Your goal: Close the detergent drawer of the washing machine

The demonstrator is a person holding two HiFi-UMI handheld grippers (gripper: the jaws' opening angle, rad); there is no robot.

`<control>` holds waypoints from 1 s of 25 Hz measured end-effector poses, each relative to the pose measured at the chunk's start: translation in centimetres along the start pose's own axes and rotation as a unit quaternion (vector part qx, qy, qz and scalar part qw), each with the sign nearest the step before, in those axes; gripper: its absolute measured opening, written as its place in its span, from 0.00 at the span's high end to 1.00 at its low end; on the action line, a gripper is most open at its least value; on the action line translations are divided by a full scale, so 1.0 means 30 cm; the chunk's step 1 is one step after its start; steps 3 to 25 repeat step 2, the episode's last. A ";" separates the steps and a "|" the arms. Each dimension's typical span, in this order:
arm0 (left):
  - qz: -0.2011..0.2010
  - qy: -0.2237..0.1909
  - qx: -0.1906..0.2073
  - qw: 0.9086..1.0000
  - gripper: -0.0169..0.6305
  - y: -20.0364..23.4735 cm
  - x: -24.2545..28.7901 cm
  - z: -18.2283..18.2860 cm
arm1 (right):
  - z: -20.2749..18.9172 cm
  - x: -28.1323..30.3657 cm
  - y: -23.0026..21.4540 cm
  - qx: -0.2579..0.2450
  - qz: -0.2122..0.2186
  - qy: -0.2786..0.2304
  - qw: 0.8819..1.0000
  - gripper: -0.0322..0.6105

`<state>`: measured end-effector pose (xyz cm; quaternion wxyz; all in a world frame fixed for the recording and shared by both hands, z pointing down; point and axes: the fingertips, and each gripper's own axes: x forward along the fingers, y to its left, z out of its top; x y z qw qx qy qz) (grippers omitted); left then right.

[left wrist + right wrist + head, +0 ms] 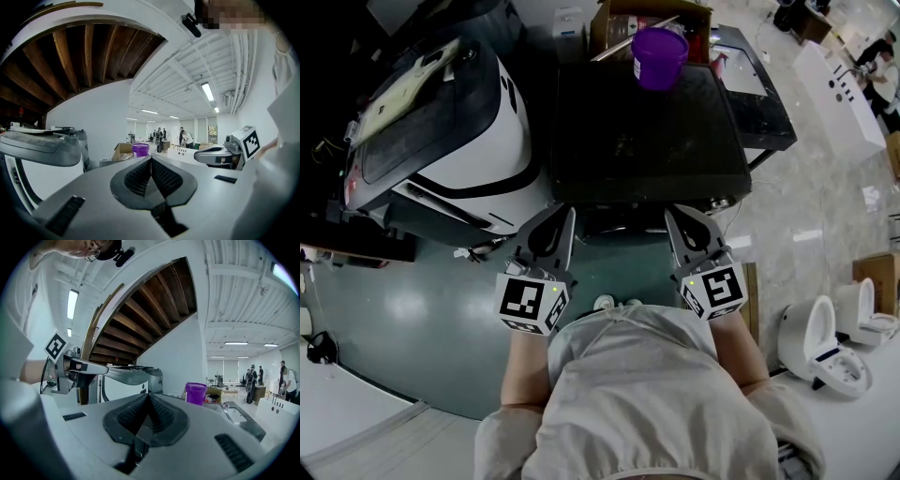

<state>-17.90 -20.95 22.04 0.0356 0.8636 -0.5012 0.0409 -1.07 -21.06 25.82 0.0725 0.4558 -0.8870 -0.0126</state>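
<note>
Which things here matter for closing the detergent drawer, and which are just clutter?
Job: washing machine, left gripper, right gripper (both shut, empty); drawer itself not discernible.
Clutter: purple cup on the machine, cardboard box behind, white appliance at left.

left gripper [557, 228]: jaws together, empty | right gripper [680, 228]: jaws together, empty

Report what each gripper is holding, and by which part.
Nothing is held. The left gripper and the right gripper each have their jaws shut together with nothing between them, near the front of the black-topped washing machine.
</note>
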 end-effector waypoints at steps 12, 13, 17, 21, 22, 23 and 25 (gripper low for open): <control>0.000 0.001 -0.002 1.000 0.95 0.000 -0.005 -0.007 | -0.008 -0.002 0.004 -0.001 -0.002 0.003 1.000 0.95; 0.000 0.001 -0.002 1.000 0.95 0.000 -0.005 -0.007 | -0.008 -0.002 0.004 -0.001 -0.002 0.003 1.000 0.95; 0.000 0.001 -0.002 1.000 0.95 0.000 -0.005 -0.007 | -0.008 -0.002 0.004 -0.001 -0.002 0.003 1.000 0.95; 0.000 0.001 -0.002 1.000 0.95 0.000 -0.005 -0.007 | -0.008 -0.002 0.004 -0.001 -0.002 0.003 1.000 0.95; 0.000 0.001 -0.002 1.000 0.95 0.000 -0.005 -0.007 | -0.008 -0.002 0.004 -0.001 -0.002 0.003 1.000 0.95; 0.000 0.001 -0.002 1.000 0.95 0.000 -0.005 -0.007 | -0.008 -0.002 0.004 -0.001 -0.002 0.003 1.000 0.95; 0.000 0.001 -0.002 1.000 0.95 0.000 -0.005 -0.007 | -0.008 -0.002 0.004 -0.001 -0.002 0.003 1.000 0.95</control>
